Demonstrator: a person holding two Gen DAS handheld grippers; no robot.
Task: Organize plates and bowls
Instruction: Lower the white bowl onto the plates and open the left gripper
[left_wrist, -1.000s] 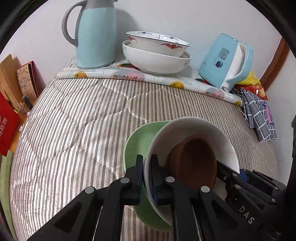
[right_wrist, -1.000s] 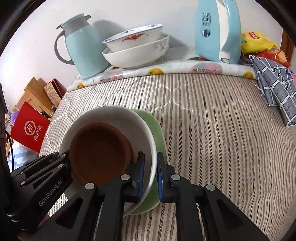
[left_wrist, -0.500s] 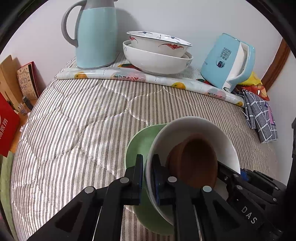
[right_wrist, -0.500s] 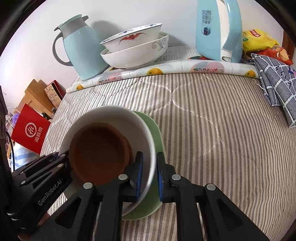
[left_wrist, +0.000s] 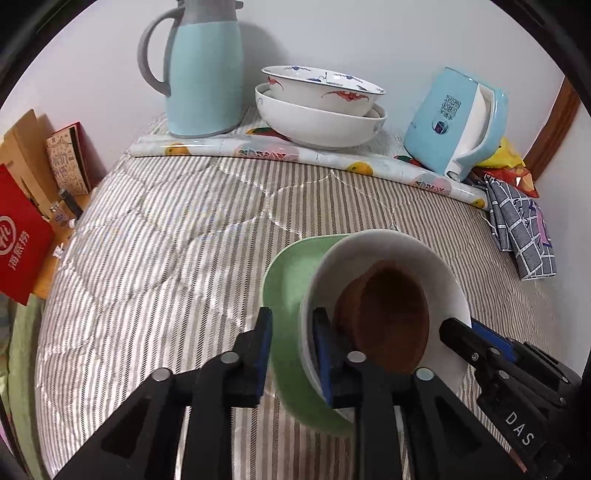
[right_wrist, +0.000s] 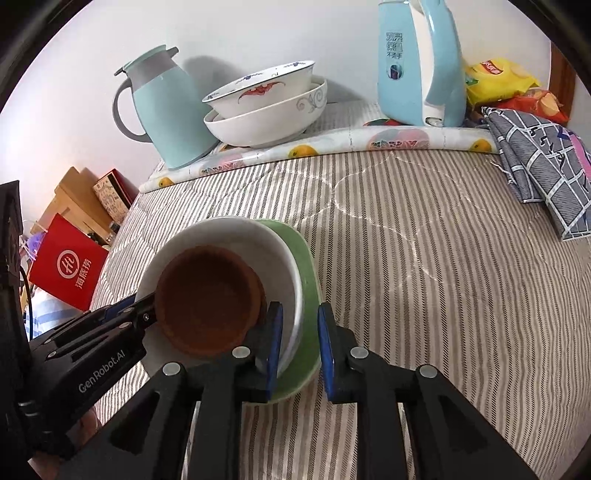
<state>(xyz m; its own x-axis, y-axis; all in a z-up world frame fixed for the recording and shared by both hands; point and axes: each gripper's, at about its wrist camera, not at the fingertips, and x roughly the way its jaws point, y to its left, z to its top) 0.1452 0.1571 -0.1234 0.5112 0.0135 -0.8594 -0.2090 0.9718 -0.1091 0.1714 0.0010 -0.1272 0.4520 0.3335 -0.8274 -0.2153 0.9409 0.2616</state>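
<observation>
Each hand-held gripper (left_wrist: 291, 350) (right_wrist: 297, 341) is black with blue finger pads, silver screws and white lettering.

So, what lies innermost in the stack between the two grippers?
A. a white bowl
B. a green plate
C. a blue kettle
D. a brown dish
D: the brown dish sits inside the white bowl, which rests on the green plate.

Plain white wall (left_wrist: 369, 33) behind a striped quilted bed (left_wrist: 166, 240).
</observation>
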